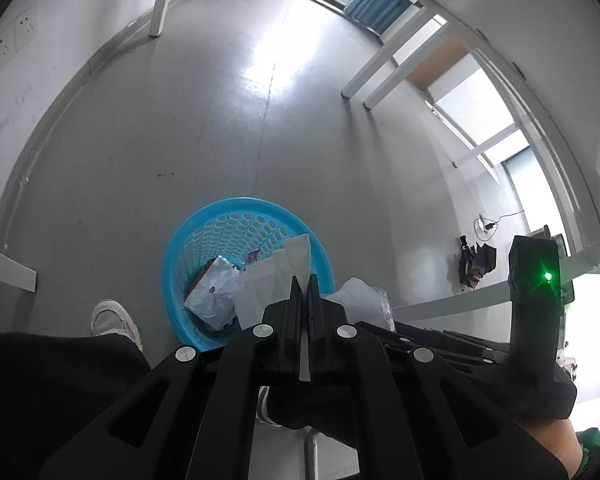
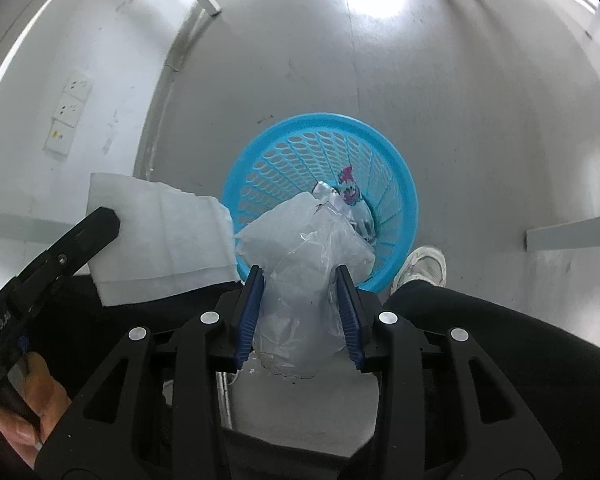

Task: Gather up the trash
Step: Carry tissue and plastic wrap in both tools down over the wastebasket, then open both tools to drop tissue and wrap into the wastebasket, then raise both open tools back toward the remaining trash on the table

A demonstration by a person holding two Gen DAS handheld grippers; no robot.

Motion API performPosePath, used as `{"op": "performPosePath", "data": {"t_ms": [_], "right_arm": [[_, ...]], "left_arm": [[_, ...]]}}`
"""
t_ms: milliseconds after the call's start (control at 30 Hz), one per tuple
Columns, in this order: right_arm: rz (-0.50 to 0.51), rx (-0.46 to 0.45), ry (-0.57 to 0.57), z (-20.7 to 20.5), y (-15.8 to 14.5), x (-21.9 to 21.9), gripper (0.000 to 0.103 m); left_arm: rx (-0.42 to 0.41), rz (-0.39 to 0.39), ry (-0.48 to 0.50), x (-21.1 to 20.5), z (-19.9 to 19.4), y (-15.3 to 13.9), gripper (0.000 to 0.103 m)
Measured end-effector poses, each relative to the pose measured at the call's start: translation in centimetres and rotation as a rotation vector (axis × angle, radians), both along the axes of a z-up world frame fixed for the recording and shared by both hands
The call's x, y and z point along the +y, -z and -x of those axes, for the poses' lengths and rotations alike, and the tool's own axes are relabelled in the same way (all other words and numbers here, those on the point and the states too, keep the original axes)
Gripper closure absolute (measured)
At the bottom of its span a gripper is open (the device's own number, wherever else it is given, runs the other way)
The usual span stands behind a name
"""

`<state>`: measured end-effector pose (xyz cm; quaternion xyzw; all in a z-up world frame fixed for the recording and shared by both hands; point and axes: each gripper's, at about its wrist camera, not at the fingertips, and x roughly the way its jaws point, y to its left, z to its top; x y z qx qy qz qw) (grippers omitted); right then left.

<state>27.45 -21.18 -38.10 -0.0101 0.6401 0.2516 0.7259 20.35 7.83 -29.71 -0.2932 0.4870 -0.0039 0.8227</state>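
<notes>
While the round blue perforated plastic basket point(image 2: 396, 184) on the floor holds crumpled wrappers, right gripper point(image 2: 300, 280) jaws grip a clear crinkled plastic bag point(image 2: 300, 264); left gripper point(image 1: 304, 284) jaws pinch a white folded tissue sheet point(image 2: 160, 236).

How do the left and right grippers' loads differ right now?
The left gripper is shut on a flat white paper sheet; the right gripper is shut on a crumpled clear plastic bag. The sheet sits thin between near-touching jaws; the bag bulges between jaws held apart. Both hang above the blue basket.
</notes>
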Motion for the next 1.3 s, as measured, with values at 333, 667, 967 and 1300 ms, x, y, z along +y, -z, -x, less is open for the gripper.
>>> {"op": "performPosePath", "data": {"t_ms": [333,667,967,1300], "right_arm": [[-0.048,0.073,0.073,-2.0,2.3,-0.2,0.054],[-0.008,0.052,0.058,-1.4,2.0,0.0,0.033],[-0.006,-0.073,-0.014,2.6,-1.9,-0.2,0.028],[-0.045,-0.245,-0.076,7.6,-8.1,-2.3,0.018]], "left_arm": [[0.036,0.036,-0.045,1.0,-1.4,1.2,0.059],[0.074,0.026,-0.084,1.5,-0.4,1.3,0.049],[0.053,-0.137,-0.035,-0.2,3.2,-2.7,0.047],[-0.039,-0.250,-0.003,-1.4,7.5,-8.1,0.037]]}}
